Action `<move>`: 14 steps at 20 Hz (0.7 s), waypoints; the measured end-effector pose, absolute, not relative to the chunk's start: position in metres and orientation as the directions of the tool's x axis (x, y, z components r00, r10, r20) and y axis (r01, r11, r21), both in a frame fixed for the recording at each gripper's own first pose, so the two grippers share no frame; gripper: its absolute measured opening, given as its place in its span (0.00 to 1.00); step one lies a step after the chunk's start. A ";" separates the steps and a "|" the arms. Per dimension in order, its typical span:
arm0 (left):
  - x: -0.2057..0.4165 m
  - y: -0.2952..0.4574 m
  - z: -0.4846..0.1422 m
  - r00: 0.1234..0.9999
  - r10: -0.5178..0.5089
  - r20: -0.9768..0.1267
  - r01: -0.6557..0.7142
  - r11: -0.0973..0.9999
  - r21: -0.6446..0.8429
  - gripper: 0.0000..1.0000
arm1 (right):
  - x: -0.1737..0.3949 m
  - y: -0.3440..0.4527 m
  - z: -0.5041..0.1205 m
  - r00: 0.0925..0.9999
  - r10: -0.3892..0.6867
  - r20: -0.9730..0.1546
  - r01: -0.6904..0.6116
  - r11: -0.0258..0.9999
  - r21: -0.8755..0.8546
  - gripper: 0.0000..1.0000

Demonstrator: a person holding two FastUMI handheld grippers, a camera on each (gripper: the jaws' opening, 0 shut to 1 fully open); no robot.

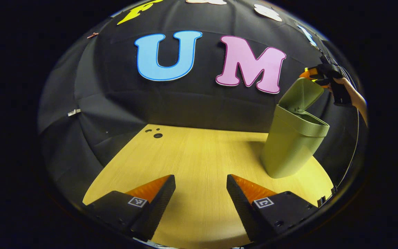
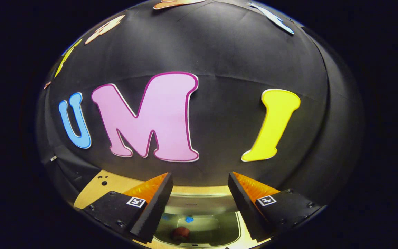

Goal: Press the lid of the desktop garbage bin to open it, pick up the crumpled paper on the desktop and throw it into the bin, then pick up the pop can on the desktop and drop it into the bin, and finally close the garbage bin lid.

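Observation:
The olive green bin [image 1: 290, 148] stands on the wooden table at the right of the left gripper view, its lid [image 1: 301, 95] tipped up and open. A hand holds my right gripper [image 1: 318, 76] just above and behind the raised lid. My left gripper [image 1: 200, 177] hovers low over the table, left of the bin, open with nothing between its fingers. In the right gripper view my right gripper [image 2: 200, 174] is open and empty above the bin's mouth [image 2: 202, 207]. Down inside the bin lie a reddish object [image 2: 180, 233] and some blue bits [image 2: 189, 219].
The light wooden table [image 1: 192, 148] stretches to the black cloth wall behind it. Small dark holes [image 1: 157, 135] mark its far left corner. The table's right edge curves just past the bin.

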State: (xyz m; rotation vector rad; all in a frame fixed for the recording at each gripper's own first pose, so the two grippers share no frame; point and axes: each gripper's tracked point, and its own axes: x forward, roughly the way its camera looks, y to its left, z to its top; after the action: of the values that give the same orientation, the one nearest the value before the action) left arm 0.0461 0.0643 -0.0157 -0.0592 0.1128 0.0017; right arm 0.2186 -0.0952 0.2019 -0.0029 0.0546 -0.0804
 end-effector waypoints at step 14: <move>0.045 0.078 -0.039 0.986 -0.065 -0.157 0.056 0.997 -0.061 0.96 | 0.188 -0.091 0.083 0.976 -0.144 -0.165 0.148 0.989 0.014 0.98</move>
State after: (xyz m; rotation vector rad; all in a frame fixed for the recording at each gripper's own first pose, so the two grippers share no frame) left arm 0.0448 0.0775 -0.0394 -0.0563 0.1591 -0.0605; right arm 0.1884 -0.0907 0.0827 0.0266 0.1640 -0.1471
